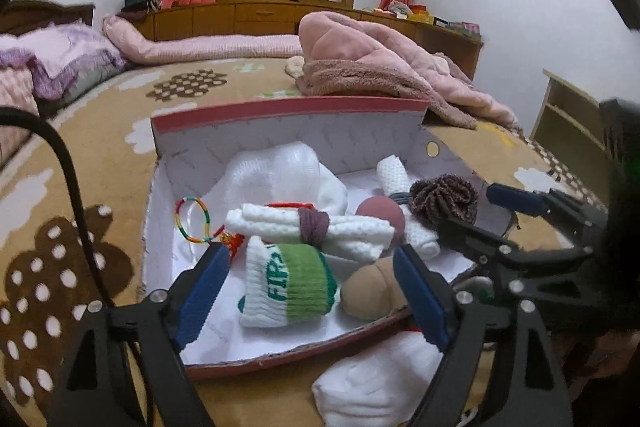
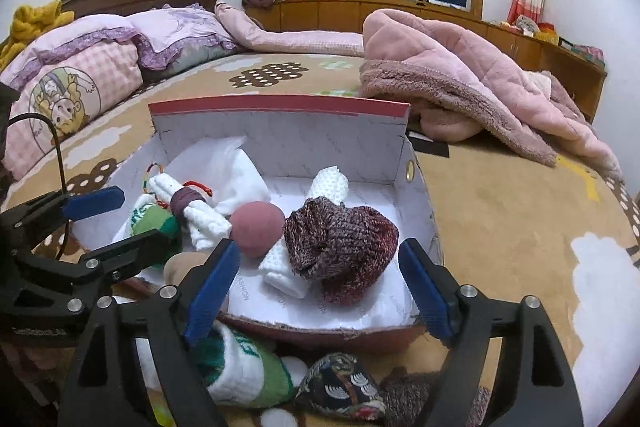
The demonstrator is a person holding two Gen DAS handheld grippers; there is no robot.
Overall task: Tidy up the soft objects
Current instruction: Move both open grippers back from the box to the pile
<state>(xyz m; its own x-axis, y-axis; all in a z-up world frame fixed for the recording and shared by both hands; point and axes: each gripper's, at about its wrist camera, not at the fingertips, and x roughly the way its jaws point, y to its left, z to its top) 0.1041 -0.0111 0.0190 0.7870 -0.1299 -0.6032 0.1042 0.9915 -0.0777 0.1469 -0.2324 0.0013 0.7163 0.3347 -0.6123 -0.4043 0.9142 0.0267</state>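
Our left tongs [image 1: 312, 291] stand wide, with the green sock [image 1: 288, 287] lying loose between the blue pads near the front wall of the box [image 1: 288, 115]; the pads do not press it. Our right tongs [image 2: 320, 287] are wide too, and the knit hat [image 2: 340, 251] rests between them in the front right part of the box, also free. Both pieces look already set down, so we judge the step in hand is to draw the tongs back and up without dragging anything over the low front wall. We should lift straight and keep the pads apart, because knit yarn catches easily. Deeper in the box lie a tied white towel [image 1: 308, 227], a dark red ball [image 1: 380, 215], a tan ball [image 1: 368, 291] at the front wall, a bracelet [image 1: 194, 219] near the left wall and white cloth [image 1: 280, 171] at the back wall. On the bed [image 2: 500, 227] before the box more soft things wait: a second green sock [image 2: 248, 371], a dark patterned pouch [image 2: 344, 383] and a white sock [image 1: 376, 375]. The two tongs work close together, so we should move one at a time.
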